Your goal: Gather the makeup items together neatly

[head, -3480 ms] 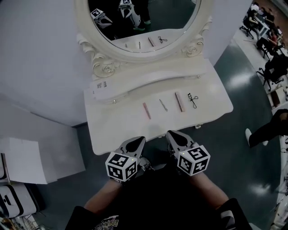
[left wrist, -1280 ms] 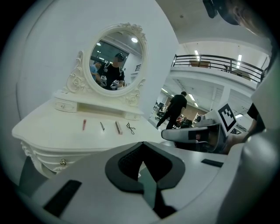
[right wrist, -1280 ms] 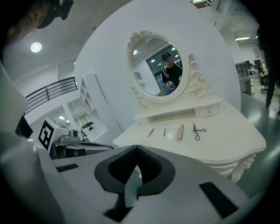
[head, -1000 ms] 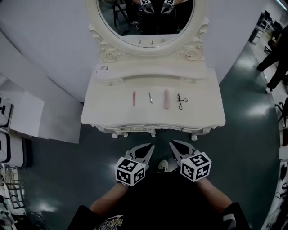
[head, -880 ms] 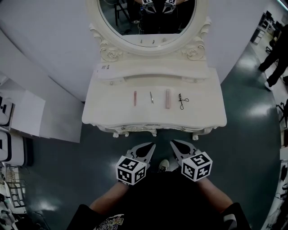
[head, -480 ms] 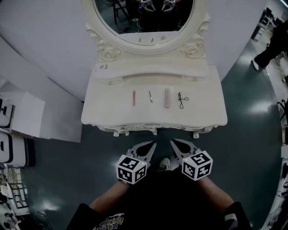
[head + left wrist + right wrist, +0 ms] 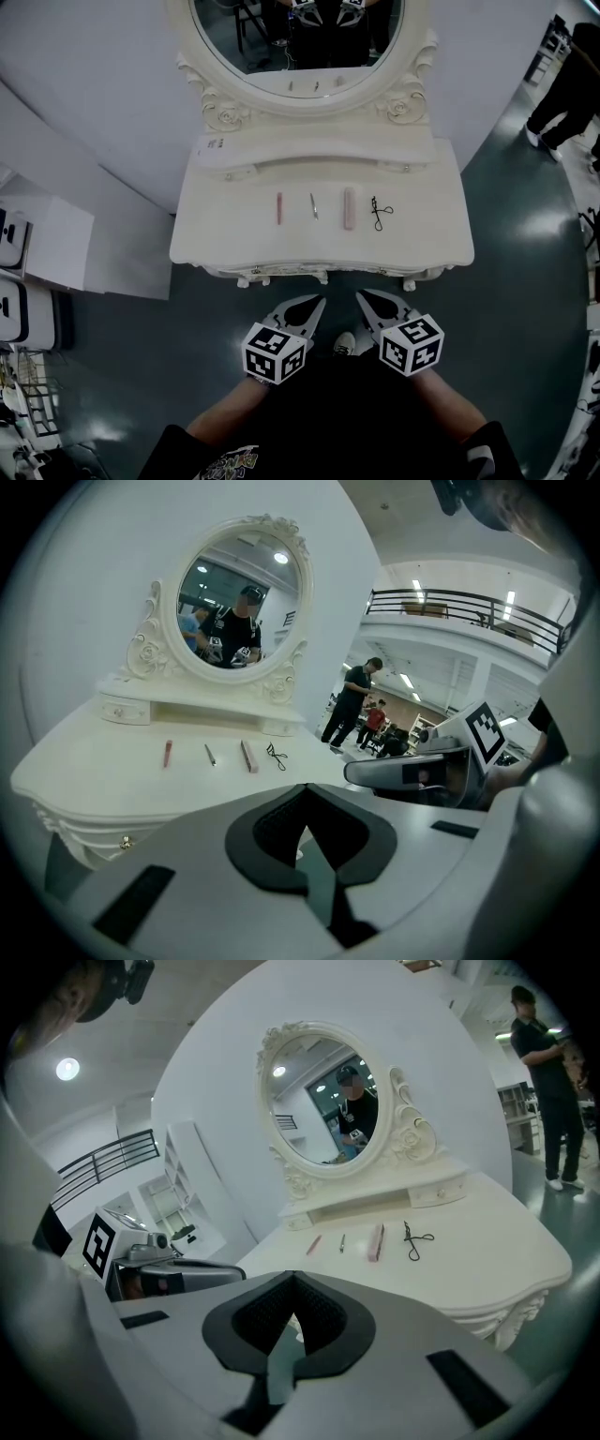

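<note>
Four makeup items are lying flat in a loose row across the middle of the white dressing table top (image 7: 234, 234). They are spaced apart, none touching, and each is running front to back.

Left to right in the head view:
- slim pink tube (image 7: 279, 207)
- short thin grey stick (image 7: 314, 205)
- longer pale pink case (image 7: 348, 207)
- black eyelash curler (image 7: 378, 213), its handle loops pointing toward the front edge

Bare tabletop (image 7: 225, 239) lies open before and beside the centre-frame makeup items (image 7: 348, 208); the drawer shelf (image 7: 319, 153) blocks behind them.
</note>
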`<state>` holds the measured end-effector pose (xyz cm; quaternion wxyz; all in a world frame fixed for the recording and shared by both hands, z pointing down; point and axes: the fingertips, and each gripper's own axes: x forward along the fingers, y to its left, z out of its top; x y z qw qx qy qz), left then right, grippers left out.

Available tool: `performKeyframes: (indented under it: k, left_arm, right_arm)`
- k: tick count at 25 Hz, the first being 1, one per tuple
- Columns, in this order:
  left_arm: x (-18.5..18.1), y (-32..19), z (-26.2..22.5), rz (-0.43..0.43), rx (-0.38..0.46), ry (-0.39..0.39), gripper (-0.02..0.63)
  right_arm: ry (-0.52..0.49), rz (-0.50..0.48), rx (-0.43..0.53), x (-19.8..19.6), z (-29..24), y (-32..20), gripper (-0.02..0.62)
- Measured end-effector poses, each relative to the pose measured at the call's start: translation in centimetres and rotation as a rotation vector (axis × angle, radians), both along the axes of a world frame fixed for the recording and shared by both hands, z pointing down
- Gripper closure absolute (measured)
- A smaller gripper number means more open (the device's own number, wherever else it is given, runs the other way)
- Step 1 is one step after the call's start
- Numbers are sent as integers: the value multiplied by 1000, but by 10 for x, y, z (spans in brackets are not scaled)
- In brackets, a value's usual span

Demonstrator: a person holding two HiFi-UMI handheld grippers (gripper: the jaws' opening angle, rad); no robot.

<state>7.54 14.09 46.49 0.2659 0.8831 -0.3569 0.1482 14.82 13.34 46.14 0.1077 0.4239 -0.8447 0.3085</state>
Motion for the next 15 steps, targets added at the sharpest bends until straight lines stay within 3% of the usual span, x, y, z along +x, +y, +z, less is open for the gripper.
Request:
performKeyframes:
  k: [15]
  left_arm:
    - [-5, -9, 5, -10, -16, 0, 598]
  right_arm:
    - [2, -13, -15, -7, 5, -10, 566]
